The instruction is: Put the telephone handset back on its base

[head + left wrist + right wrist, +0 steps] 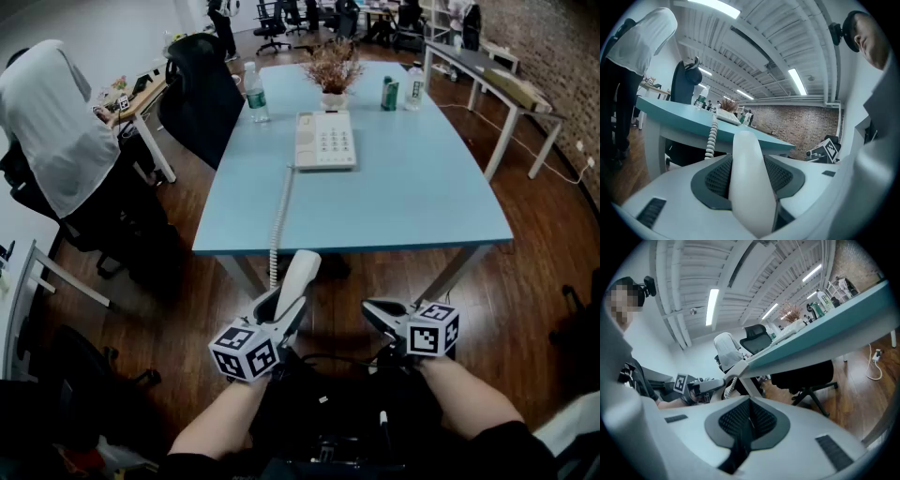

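Note:
A white telephone handset (pixel 298 277) sits clamped in my left gripper (pixel 278 309), below the near edge of the light blue table (pixel 394 206). In the left gripper view the handset (pixel 747 178) stands between both dark pads. Its coiled cord (pixel 278 220) runs up over the table edge to the white telephone base (pixel 324 140) at the table's middle far part. My right gripper (pixel 377 315) hangs to the right of the handset, shut with nothing in it; in the right gripper view its pads (pixel 740 420) meet.
On the table behind the base stand a dried-flower pot (pixel 333 70), a water bottle (pixel 255 94), a green can (pixel 390 95) and another bottle (pixel 415 86). Office chairs (pixel 192 80) stand at the left. A second table (pixel 497 80) is at the right.

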Motion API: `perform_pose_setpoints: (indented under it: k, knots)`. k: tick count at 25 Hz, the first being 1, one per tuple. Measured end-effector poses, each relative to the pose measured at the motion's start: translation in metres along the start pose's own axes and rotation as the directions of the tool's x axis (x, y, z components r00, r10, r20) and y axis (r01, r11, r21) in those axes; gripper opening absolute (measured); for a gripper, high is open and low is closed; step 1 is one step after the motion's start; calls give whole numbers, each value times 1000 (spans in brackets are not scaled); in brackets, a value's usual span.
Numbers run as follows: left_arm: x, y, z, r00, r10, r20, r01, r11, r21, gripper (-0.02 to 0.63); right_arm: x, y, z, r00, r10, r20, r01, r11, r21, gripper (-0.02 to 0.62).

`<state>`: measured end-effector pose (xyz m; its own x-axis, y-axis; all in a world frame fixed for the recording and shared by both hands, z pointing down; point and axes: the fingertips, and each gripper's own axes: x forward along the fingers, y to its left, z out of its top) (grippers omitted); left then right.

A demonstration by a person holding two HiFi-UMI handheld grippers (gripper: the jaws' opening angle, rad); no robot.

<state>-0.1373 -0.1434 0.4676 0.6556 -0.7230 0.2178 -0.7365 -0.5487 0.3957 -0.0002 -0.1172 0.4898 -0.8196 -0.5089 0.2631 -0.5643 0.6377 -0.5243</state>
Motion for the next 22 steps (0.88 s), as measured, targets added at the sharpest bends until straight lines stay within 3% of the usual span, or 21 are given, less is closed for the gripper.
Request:
perform_pose_setpoints:
  k: [22]
  knots:
    - [1,-1,-1,1000,-2,-1,2,1000,6,215,1,-5,-8,1000,12,1,-12,1000,21,9]
